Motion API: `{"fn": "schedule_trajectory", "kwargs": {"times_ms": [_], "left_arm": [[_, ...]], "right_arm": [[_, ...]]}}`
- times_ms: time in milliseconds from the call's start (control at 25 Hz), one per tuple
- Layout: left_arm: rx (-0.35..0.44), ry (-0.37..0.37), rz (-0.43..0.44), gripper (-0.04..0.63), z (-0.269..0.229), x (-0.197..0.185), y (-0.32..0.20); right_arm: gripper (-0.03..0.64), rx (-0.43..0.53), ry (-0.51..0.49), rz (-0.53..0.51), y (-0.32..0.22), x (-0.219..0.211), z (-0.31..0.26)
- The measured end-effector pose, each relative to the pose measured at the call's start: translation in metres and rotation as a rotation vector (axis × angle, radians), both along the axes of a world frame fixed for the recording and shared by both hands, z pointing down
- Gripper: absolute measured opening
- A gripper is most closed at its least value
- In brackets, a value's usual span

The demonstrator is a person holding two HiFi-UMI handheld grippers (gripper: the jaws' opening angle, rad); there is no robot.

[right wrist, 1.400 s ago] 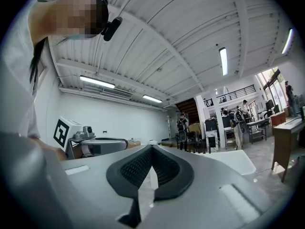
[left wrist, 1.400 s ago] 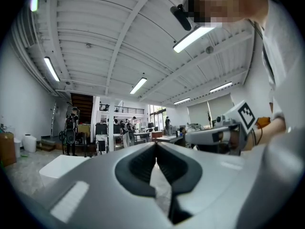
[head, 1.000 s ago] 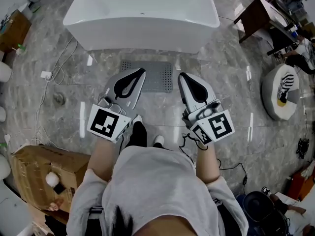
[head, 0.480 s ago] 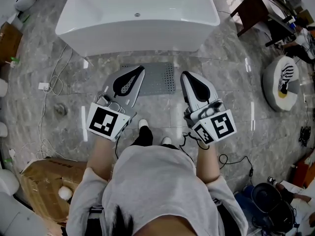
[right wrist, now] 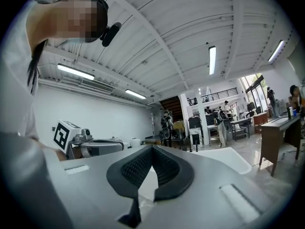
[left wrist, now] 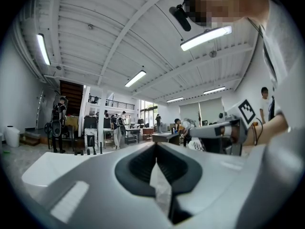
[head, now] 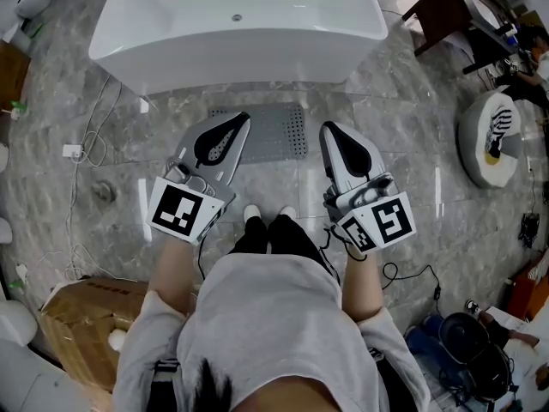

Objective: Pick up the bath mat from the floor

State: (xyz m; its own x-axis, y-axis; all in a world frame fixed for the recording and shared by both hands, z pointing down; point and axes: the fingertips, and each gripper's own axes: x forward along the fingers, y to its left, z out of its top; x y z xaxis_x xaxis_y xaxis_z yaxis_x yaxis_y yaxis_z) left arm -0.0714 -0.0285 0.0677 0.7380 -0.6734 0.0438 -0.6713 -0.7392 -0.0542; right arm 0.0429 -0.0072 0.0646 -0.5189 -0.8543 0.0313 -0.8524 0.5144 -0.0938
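Presently: grey bath mat [head: 279, 136] lay flat on the floor [head: 412, 144] before the white bathtub [head: 240, 24].
Left tongs [head: 243, 119] and right tongs [head: 328, 128] were closed, empty, held over the mat's left and right ends.

Mat [head: 276, 132] on floor [head: 412, 144] btwn tub [head: 236, 24] & feet [head: 252, 215].

Grey perforated bath mat [head: 276, 132] lies flat on the floor [head: 412, 144] beside the bathtub [head: 240, 63].

The left gripper [head: 233, 123] hides the nine-o'clock end of the grey bath mat [head: 279, 131], while the head view's top edge crops the white bathtub [head: 240, 24] at twelve o'clock.
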Motion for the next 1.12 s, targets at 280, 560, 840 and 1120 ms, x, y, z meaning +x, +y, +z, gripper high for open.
{"fn": "schedule_trajectory", "kwargs": {"times_ms": [280,560,840,1120], "left_arm": [[-0.003,0.006,-0.017,0.000,0.003,0.002,-0.027],[0.003,-0.003,-0.077,0.002,0.000,0.009,-0.061],[0.001,-0.011,-0.158,0.002,-0.002,0.023,-0.104],[-0.002,-0.011,-0.242,0.002,0.006,0.022,-0.136]], "right_arm": [[-0.002,-0.010,0.004,-0.004,-0.027,0.006,0.005],[-0.002,-0.005,0.004,-0.046,-0.066,0.020,0.002],[-0.002,-0.006,0.003,-0.107,-0.118,0.043,0.001],[-0.002,-0.014,0.005,-0.165,-0.158,0.054,0.012]]}}
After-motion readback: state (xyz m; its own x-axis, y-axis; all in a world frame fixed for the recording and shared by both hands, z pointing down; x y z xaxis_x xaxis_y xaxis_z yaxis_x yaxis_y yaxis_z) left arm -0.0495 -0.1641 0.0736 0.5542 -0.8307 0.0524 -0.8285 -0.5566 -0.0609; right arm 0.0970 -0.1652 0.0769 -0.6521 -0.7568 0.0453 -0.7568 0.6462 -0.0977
